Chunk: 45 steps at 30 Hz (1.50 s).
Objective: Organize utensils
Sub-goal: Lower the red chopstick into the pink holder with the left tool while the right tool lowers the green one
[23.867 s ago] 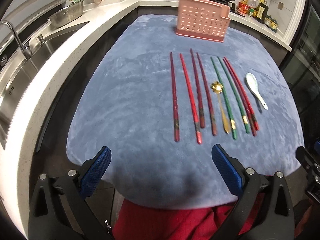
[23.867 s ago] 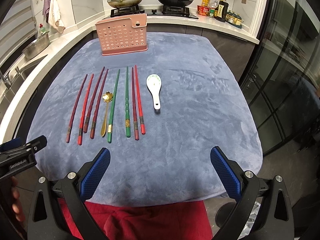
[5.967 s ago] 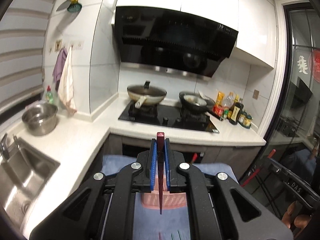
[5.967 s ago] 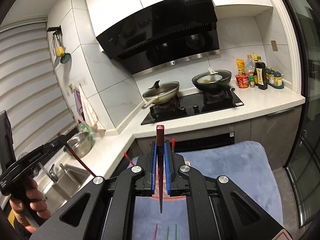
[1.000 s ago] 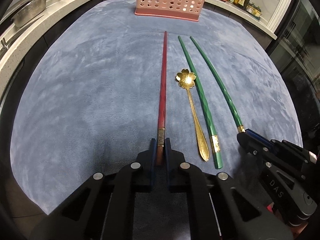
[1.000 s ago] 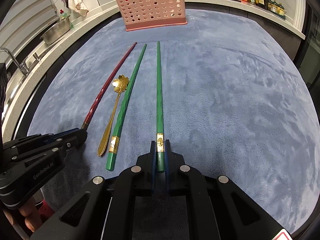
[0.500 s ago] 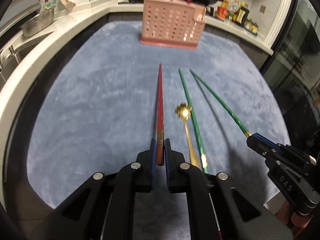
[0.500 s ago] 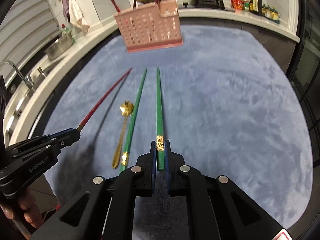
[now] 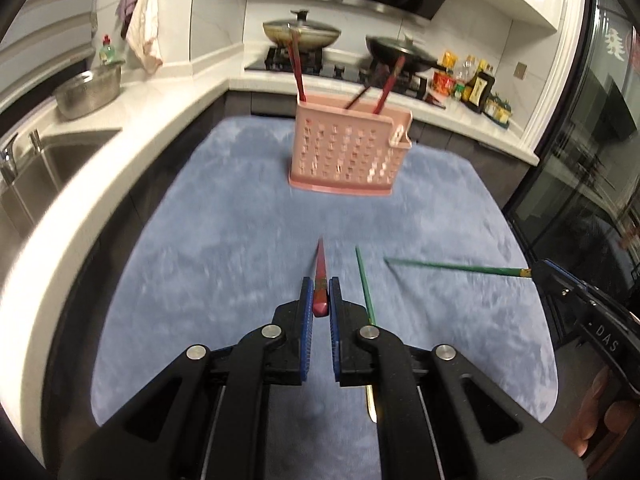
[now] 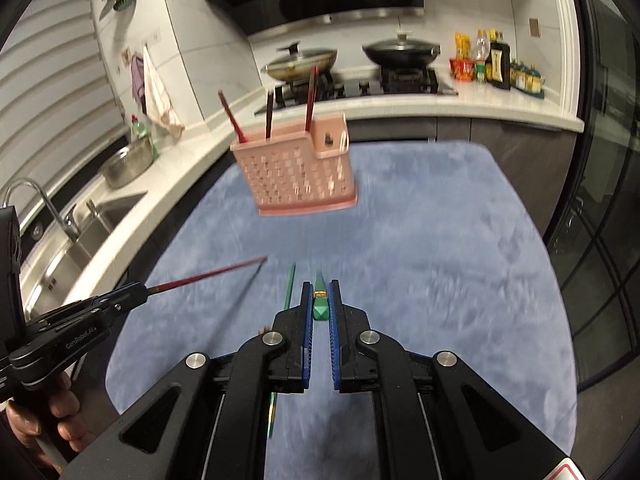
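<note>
Both jaws clamped at the very butt end, left gripper on the red chopstick, right gripper on the green chopstick; likely to pivot and miss the pink holder

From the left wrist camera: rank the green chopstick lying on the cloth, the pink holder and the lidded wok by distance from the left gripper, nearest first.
1. Green chopstick on the cloth, just right of the left gripper.
2. Pink holder, ahead at the cloth's far end.
3. Lidded wok, on the stove behind the holder.

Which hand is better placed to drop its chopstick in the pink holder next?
Probably left: its view faces the pink holder squarely, red chopstick aimed at it. Right holds the green chopstick; holder sits off-left.
</note>
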Each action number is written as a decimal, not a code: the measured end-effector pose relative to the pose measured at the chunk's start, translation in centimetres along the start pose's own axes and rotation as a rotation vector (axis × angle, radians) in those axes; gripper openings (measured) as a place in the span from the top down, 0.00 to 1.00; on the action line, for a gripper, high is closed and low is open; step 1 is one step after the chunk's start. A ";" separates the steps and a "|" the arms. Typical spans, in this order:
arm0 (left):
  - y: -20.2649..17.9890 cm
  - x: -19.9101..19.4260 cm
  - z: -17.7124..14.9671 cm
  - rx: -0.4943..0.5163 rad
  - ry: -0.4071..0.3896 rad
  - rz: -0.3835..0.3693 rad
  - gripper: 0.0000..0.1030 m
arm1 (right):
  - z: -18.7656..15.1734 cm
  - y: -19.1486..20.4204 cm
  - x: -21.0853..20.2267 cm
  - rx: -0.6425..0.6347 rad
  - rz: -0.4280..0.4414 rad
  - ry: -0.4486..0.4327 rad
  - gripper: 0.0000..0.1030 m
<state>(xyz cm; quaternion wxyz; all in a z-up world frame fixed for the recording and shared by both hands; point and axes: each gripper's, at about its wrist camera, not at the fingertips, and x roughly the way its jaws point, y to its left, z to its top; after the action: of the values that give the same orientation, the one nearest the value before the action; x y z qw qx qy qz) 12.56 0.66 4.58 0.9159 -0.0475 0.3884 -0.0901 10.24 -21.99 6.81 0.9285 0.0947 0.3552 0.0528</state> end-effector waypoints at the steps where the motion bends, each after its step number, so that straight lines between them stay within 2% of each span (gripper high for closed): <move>1: 0.1 -0.1 0.8 0.001 -0.015 0.001 0.93 | 0.5 0.0 0.0 0.001 0.001 -0.007 0.93; 9: -0.1 -0.8 5.7 0.028 -0.102 0.042 0.93 | 5.2 -0.1 -0.6 0.008 0.024 -0.088 0.93; 21: -1.0 -2.6 12.4 0.058 -0.224 0.032 0.93 | 11.1 -0.1 -0.8 0.035 0.099 -0.168 0.93; 31: -1.9 -3.8 21.0 0.069 -0.378 0.025 0.93 | 18.7 0.0 -0.3 0.051 0.121 -0.291 0.93; 39: -2.7 -2.4 26.6 0.070 -0.449 0.021 0.93 | 25.0 0.3 2.9 0.067 0.156 -0.352 0.93; 45: -2.4 0.8 28.8 0.056 -0.453 0.009 0.93 | 27.0 0.1 6.5 0.094 0.142 -0.343 0.93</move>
<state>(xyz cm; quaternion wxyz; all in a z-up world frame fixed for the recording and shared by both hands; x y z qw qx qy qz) 33.52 -1.31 24.40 0.9810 -0.0394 0.1706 -0.0840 33.14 -24.59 22.27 0.9639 0.1703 0.1862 0.0849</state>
